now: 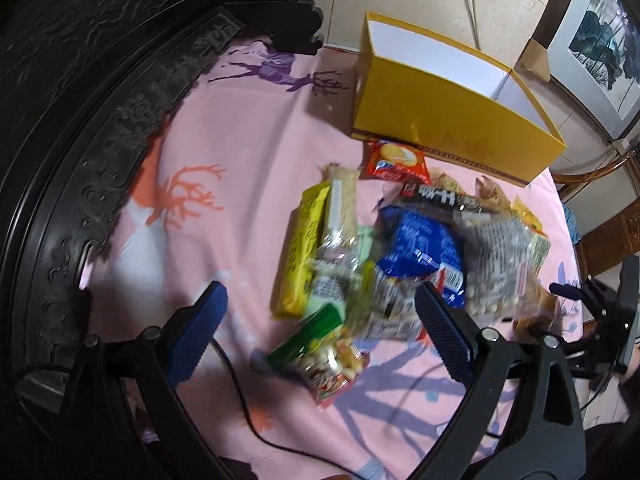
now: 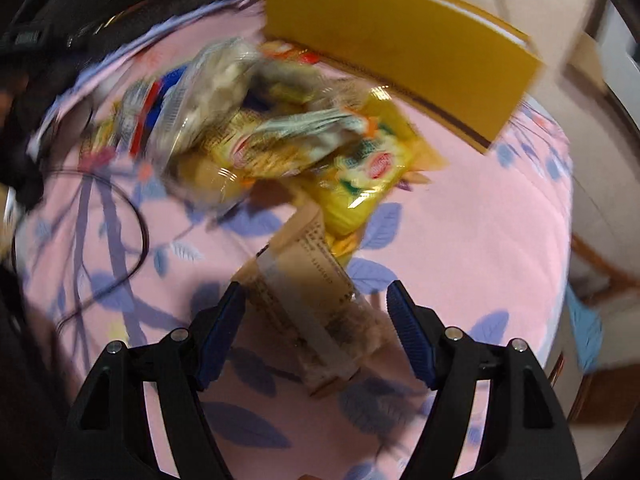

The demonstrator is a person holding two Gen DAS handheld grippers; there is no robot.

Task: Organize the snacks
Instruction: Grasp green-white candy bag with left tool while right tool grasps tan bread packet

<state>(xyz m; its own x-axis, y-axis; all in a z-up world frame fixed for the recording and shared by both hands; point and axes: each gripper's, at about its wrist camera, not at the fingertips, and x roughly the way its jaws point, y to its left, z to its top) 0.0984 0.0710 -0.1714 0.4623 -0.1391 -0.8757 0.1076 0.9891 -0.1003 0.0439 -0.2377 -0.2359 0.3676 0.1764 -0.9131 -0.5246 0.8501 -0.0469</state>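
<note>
A pile of snack packets (image 1: 400, 248) lies on a pink deer-print cloth (image 1: 240, 140) in front of an open yellow box (image 1: 452, 120) with a white inside. My left gripper (image 1: 324, 312) hangs open above the pile's near side, with a green-topped packet (image 1: 312, 332) below the gap between its fingers. In the blurred right wrist view my right gripper (image 2: 316, 312) is open around a long tan packet (image 2: 308, 300) lying on the cloth; its pads do not visibly press on it. A yellow packet (image 2: 372, 168) and the box (image 2: 400, 52) lie beyond.
Dark carved wooden furniture (image 1: 80, 120) borders the cloth on the left. A thin black cable (image 1: 240, 400) trails over the cloth near me, and the cable (image 2: 136, 240) loops at left in the right wrist view. A framed picture (image 1: 600, 40) leans at far right.
</note>
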